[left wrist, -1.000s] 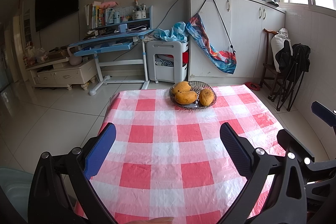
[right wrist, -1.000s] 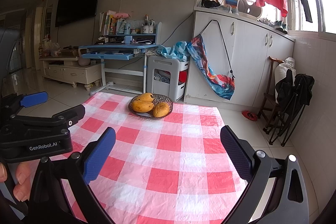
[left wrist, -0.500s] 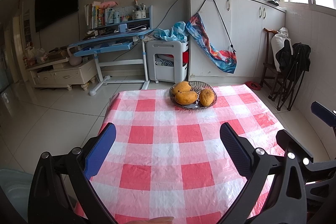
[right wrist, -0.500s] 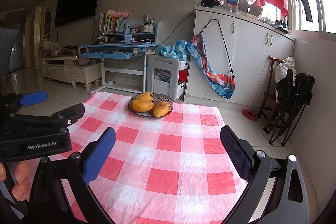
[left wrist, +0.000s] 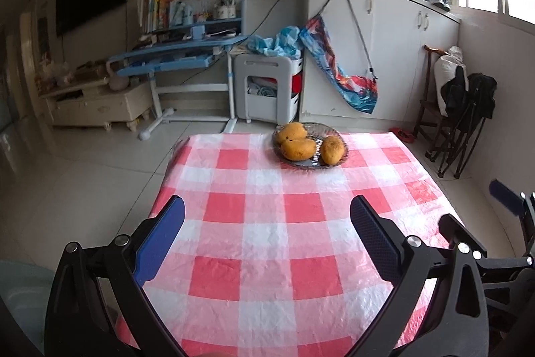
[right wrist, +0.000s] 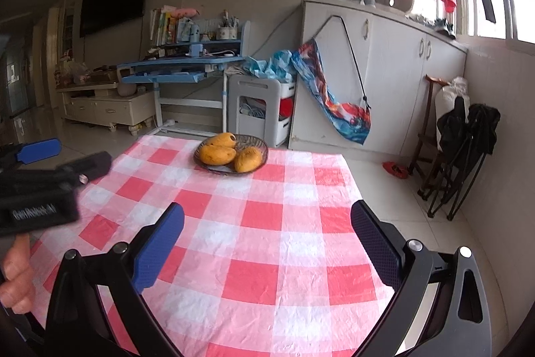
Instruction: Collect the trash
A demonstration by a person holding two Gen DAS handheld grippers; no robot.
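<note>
Hovering over the near end of the table [left wrist: 267, 273], the left gripper [left wrist: 267, 233] and the right gripper [right wrist: 267, 233] both have their jaws wide apart and hold nothing. No trash can be seen in either view; the red and white checked tablecloth [right wrist: 267, 223] is bare between the fingers, so it is not possible to say which way the task's thing lies from the jaws, how its long axis runs, or which hand is nearer to it. The only objects on the cloth are three mangoes [left wrist: 297, 148] in a glass bowl [left wrist: 331, 131] at the far end, well apart from both grippers. It seems the search must go beyond the table. In the right wrist view the left gripper's body carries white lettering [right wrist: 33, 211], blurred, which probably reads "GenRobot.AI".
</note>
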